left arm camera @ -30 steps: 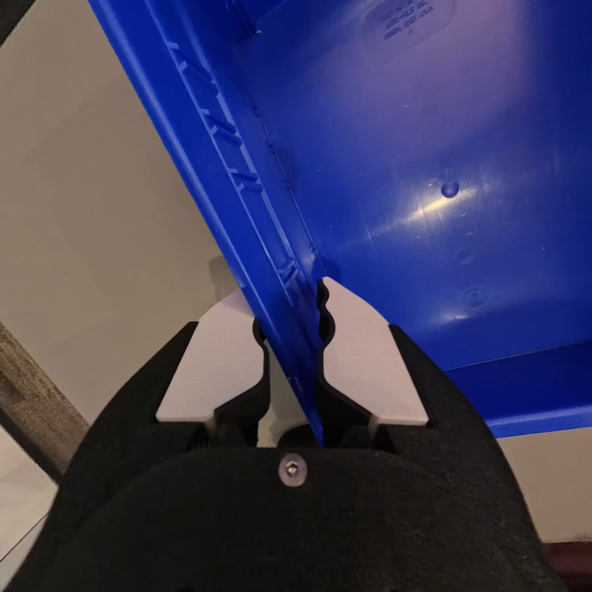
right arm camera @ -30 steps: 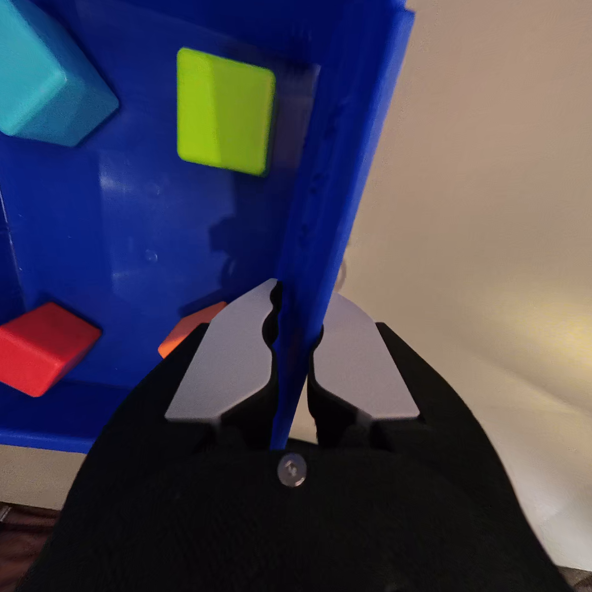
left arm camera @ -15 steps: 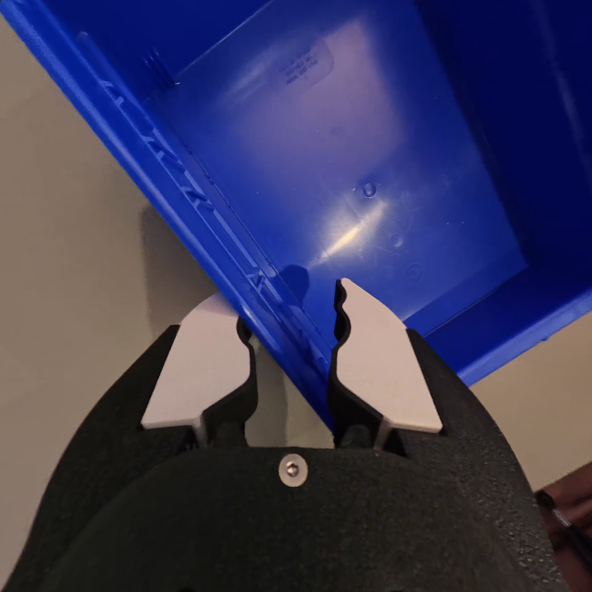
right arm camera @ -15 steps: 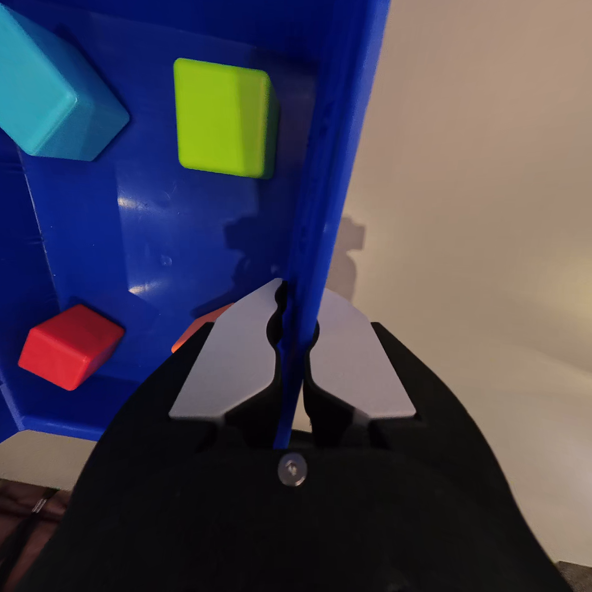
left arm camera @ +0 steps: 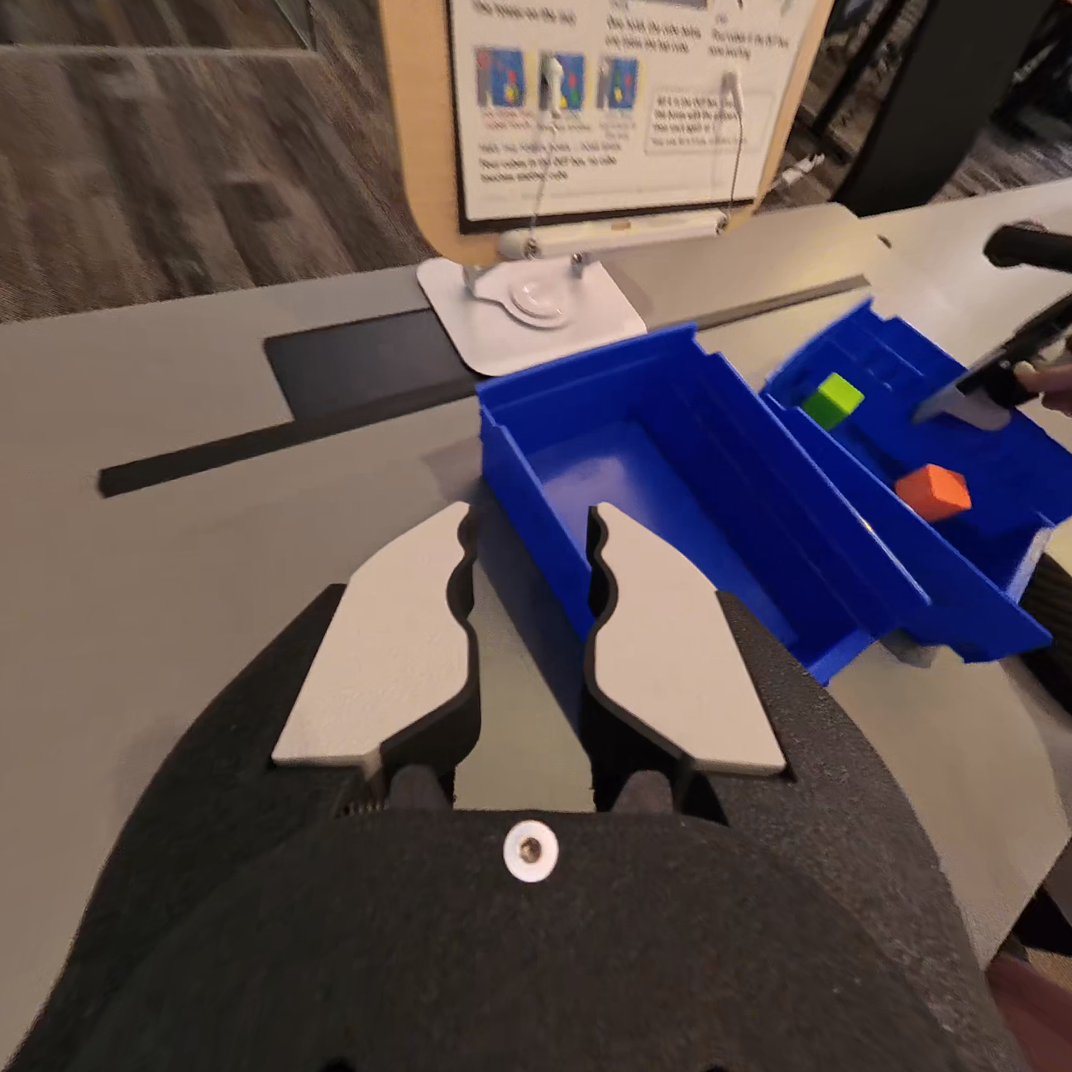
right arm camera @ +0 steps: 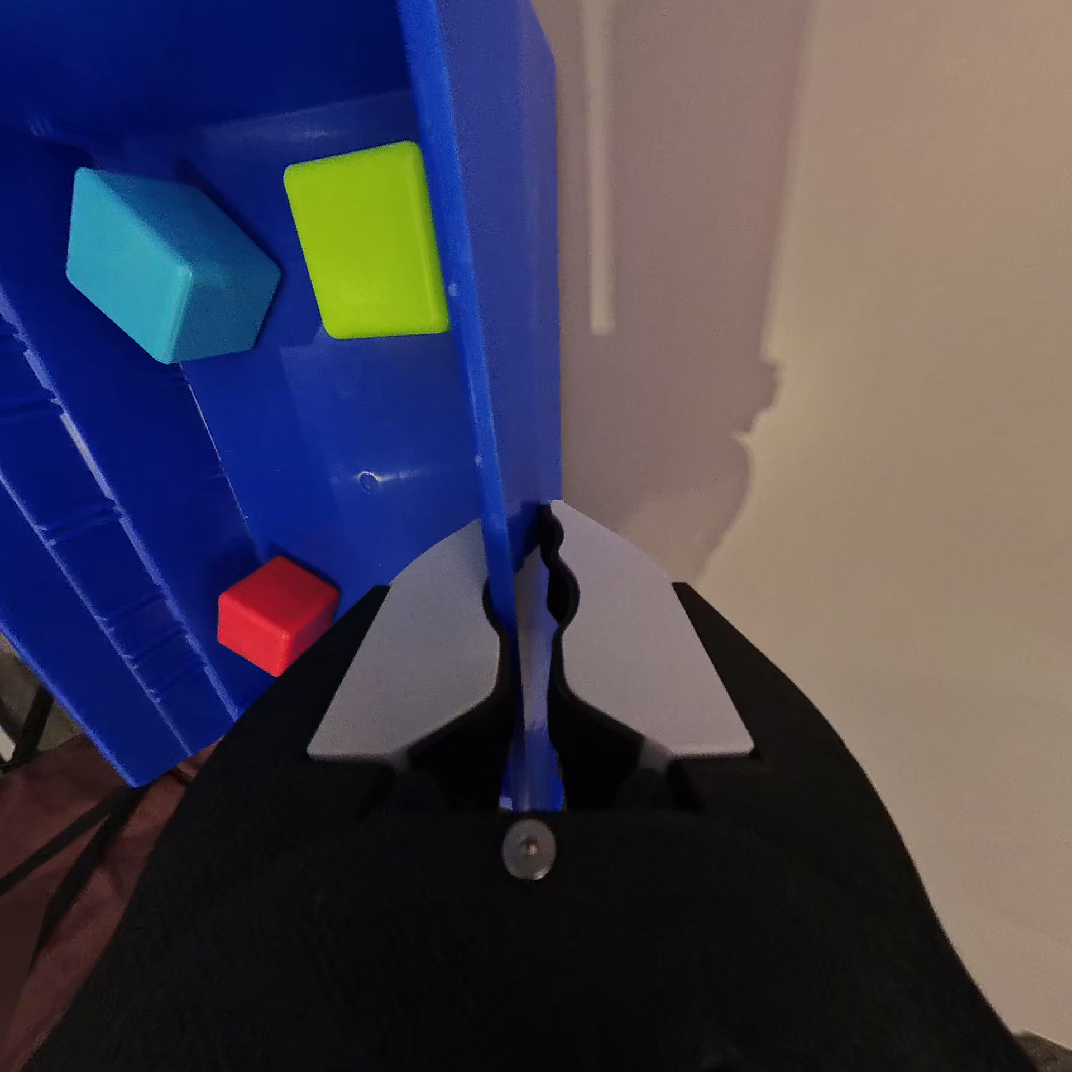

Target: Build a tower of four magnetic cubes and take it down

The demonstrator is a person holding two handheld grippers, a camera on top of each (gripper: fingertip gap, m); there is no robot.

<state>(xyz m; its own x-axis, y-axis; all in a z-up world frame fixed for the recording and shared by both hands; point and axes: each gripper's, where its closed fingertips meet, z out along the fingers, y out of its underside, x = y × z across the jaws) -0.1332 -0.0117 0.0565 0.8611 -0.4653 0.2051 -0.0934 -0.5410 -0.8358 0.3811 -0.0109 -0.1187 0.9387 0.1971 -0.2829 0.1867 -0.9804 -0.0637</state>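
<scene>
The left tongs [left arm camera: 531,510] hang spread above the grey desk [left arm camera: 174,580], gripping nothing; their tips point at the near corner of an empty blue bin [left arm camera: 667,481], and the right finger overlaps its near wall in the picture. The right tongs [right arm camera: 516,522] straddle the side wall of a second blue bin [right arm camera: 481,325], one finger inside and one outside. The wall lies against the inner finger, with a sliver of gap at the outer one, so whether they truly pinch it cannot be told.

In the right wrist view that bin holds a teal cube [right arm camera: 168,261], a green cube [right arm camera: 365,238] just beside the straddled wall, and a red cube [right arm camera: 272,615] close to the tongs' inner finger. The left wrist view shows the same bin [left arm camera: 986,481] just beside the empty one, with the green cube [left arm camera: 832,400], an orange cube [left arm camera: 934,493] and the right tongs [left arm camera: 957,406] reaching in from the edge.

Behind the bins stands a sign [left arm camera: 603,104] on a white base [left arm camera: 533,307], with a dark strip [left arm camera: 359,371] set in the desk and wood-look floor [left arm camera: 145,145] beyond.

The orange cube is hidden in the right wrist view, the teal and red ones in the left, which is blurred.
</scene>
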